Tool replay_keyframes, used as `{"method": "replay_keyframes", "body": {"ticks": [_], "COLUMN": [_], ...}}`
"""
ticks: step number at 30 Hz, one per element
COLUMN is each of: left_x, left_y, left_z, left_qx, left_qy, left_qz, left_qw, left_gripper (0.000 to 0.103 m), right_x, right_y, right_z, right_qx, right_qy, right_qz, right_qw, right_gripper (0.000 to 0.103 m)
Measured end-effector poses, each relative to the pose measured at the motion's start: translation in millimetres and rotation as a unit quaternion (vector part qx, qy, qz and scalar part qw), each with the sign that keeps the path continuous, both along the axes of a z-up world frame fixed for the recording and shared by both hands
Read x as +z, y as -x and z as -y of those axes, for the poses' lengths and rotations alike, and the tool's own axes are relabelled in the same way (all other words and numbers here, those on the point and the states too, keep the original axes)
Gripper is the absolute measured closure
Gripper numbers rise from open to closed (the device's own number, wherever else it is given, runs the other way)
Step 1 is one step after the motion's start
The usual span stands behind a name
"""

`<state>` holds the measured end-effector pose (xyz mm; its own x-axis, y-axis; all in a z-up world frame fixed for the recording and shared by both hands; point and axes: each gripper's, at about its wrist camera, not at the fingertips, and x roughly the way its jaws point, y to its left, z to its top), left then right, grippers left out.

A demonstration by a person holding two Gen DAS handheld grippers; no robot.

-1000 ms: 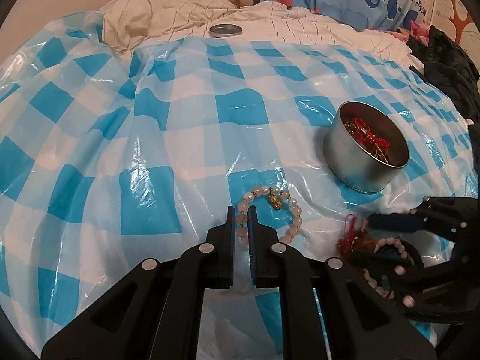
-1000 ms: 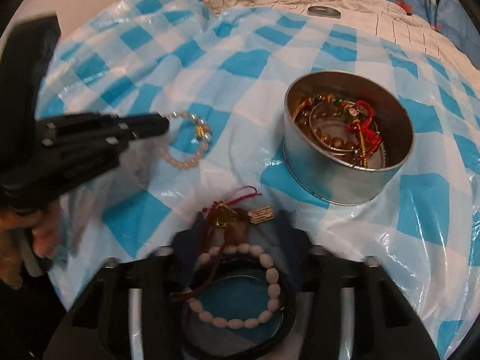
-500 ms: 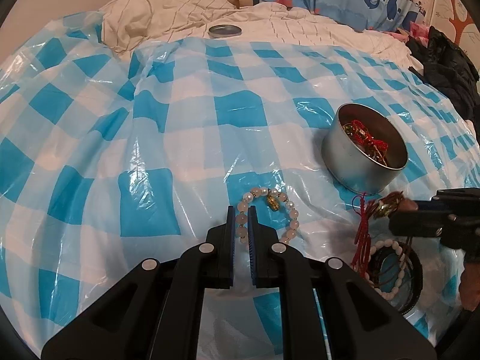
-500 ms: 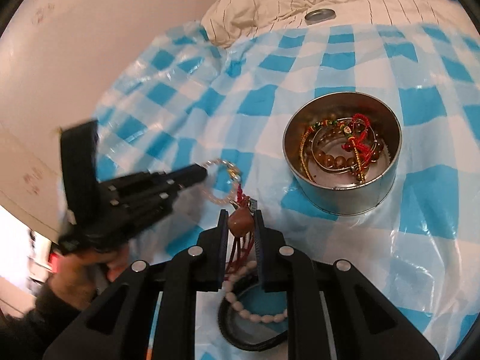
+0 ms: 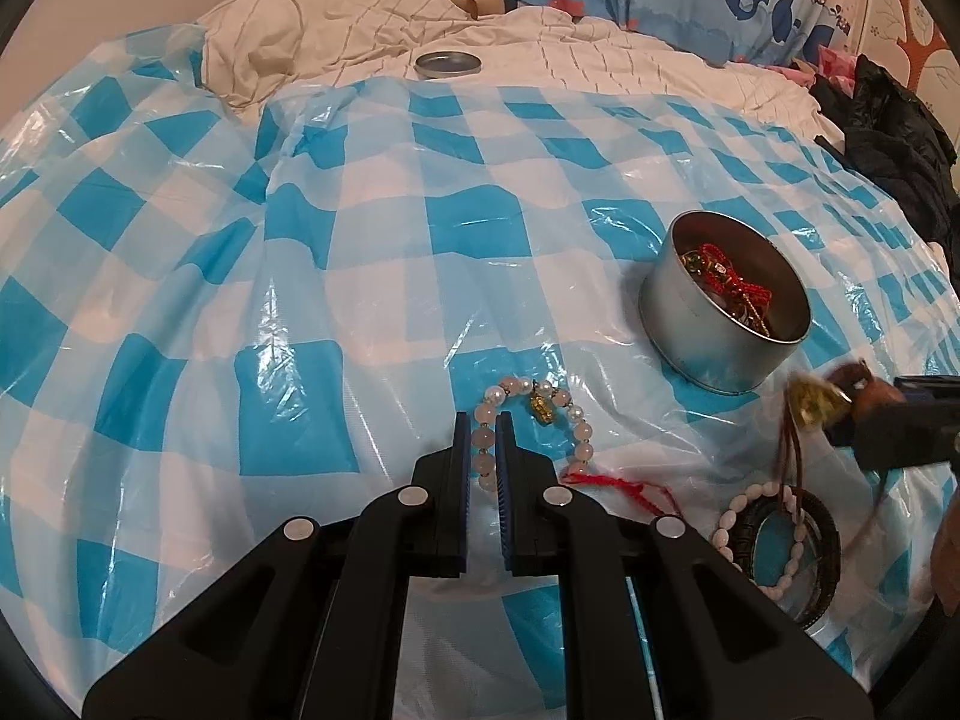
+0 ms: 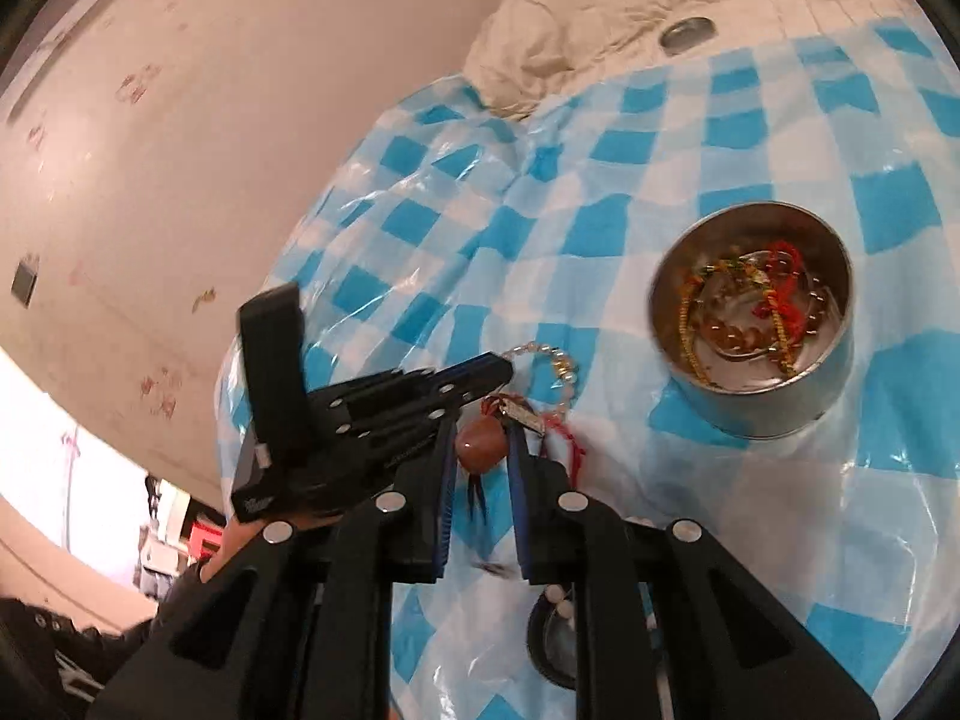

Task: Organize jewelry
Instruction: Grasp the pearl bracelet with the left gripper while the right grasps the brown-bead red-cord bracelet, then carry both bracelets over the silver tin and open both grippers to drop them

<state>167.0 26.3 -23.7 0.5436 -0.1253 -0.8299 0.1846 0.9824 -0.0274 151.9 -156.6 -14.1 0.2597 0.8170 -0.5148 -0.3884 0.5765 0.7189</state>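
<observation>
Right gripper (image 6: 480, 450), clamped on brown bead charm (image 6: 478, 449) with trailing red cord, should clear round silver tin's (image 6: 708, 408) rim before releasing

Glossy plastic sheet (image 5: 384, 252), brushed metal tin (image 5: 684, 312) — matt cloth bedding (image 5: 336, 18)

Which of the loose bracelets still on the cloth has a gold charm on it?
The pale pink-and-pearl bead bracelet clamped in the left hand-held gripper: a gold charm hangs at its top. The white oval-bead bracelet, resting on a black ring to the right, shows none.
</observation>
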Motion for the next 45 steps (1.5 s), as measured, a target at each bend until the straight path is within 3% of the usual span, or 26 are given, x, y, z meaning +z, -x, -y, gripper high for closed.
{"method": "replay_keyframes", "body": {"ticks": [13,19,30,45], "left_x": [2,25,47,52], "left_y": [-2,4,9,7], "left_z": [-4,-4,13,38], "left_qx": [0.006,-0.004,-0.028,-0.045], "left_qy": [0.016,0.050,0.070,0.064], "left_qz": [0.005,0.038,0.071,0.084], "left_qw": [0.9998,0.9980,0.9946,0.9934], "left_gripper": [0.096,0.096,0.096,0.096], "right_x": [3,9,15,17], "right_y": [-2,0,-4,-4], "right_z": [18,30,47,55], "right_qx": [-0.028,-0.049,-0.089,-0.103], "right_qy": [-0.001,-0.012,-0.035,-0.045], "right_qz": [0.000,0.007,0.010,0.009], "right_qw": [1.000,0.999,0.995,0.994], "right_gripper": [0.085,0.085,0.085,0.085]}}
